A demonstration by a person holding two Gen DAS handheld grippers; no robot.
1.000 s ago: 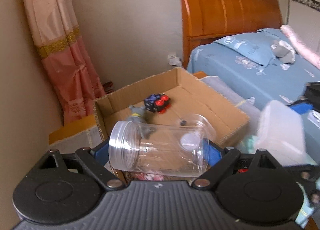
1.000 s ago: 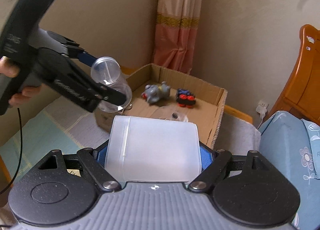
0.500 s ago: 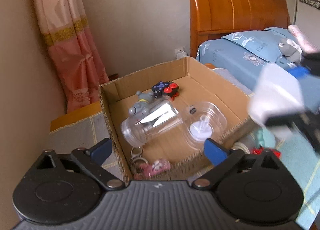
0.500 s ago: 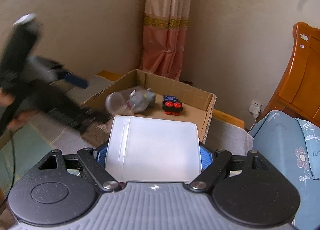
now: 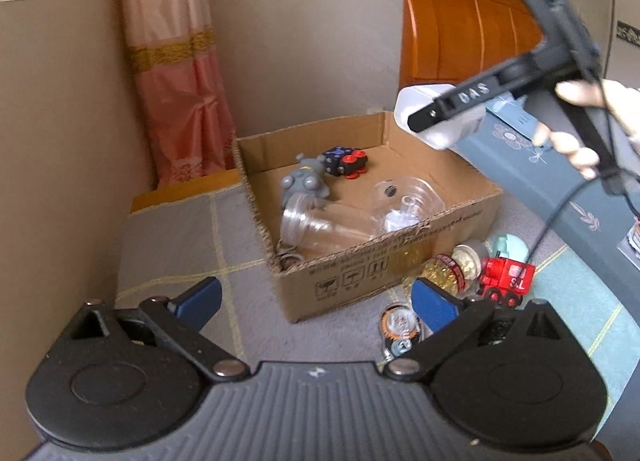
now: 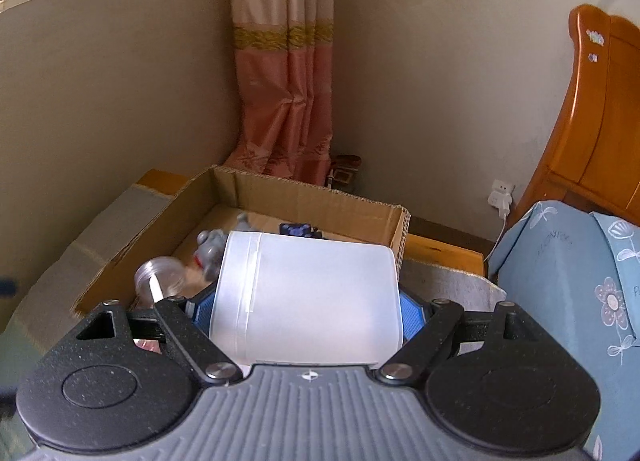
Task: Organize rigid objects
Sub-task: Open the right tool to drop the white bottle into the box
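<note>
A cardboard box point(image 5: 384, 273) sits on the grey mat. Inside lie a clear plastic jar point(image 5: 320, 227) on its side, a clear lid point(image 5: 408, 197), a grey toy point(image 5: 304, 183) and a dark block with red buttons point(image 5: 346, 161). My left gripper point(image 5: 316, 301) is open and empty, in front of the box. My right gripper point(image 6: 304, 301) is shut on a white translucent container point(image 6: 308, 297) and holds it above the box's near edge point(image 6: 120, 261); the container also shows in the left wrist view point(image 5: 440, 117) over the box's right back corner.
Outside the box on the mat lie a red toy train point(image 5: 506, 275), a gold-filled jar point(image 5: 452, 269), a round tin point(image 5: 400, 327) and a pale green ball point(image 5: 504, 247). A blue-covered bed point(image 6: 572, 281) with a wooden headboard point(image 5: 460, 29) stands at the right. A pink curtain point(image 6: 288, 101) hangs behind.
My left gripper let go of the clear jar, which now lies in the box, and drew back. My right gripper moved the white container forward over the box.
</note>
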